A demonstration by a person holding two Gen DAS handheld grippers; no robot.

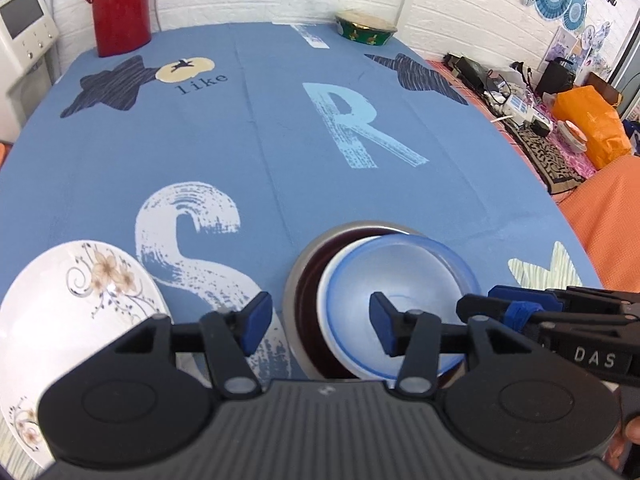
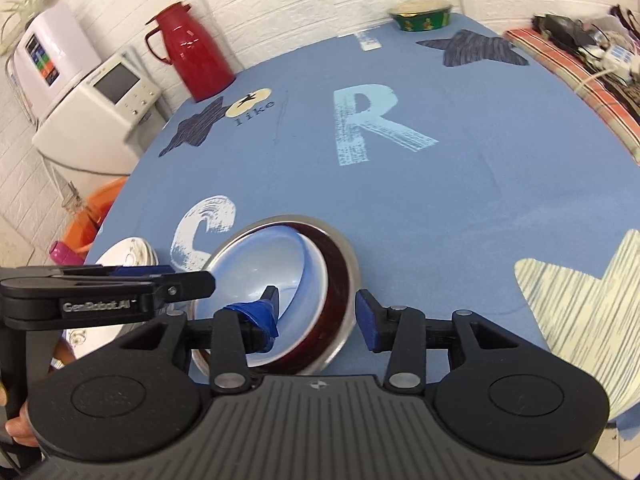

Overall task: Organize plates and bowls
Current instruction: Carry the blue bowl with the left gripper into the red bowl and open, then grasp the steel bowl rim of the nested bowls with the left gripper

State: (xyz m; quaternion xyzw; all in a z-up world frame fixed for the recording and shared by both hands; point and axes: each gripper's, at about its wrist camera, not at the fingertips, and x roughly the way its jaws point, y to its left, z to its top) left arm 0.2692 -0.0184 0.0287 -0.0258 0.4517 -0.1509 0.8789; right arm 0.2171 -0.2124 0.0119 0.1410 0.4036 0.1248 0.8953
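A nested stack stands near the table's front edge: a steel bowl holds a dark red bowl, and a pale blue bowl sits tilted inside. My left gripper is open over the stack's left rim, one finger inside the blue bowl. My right gripper is open and straddles the right rims, with its taped finger in the blue bowl and the other outside the steel bowl. A white floral plate lies to the left.
A red thermos and a green patterned bowl stand at the far edge of the blue tablecloth. A white appliance sits off the left side, a cluttered orange surface off the right.
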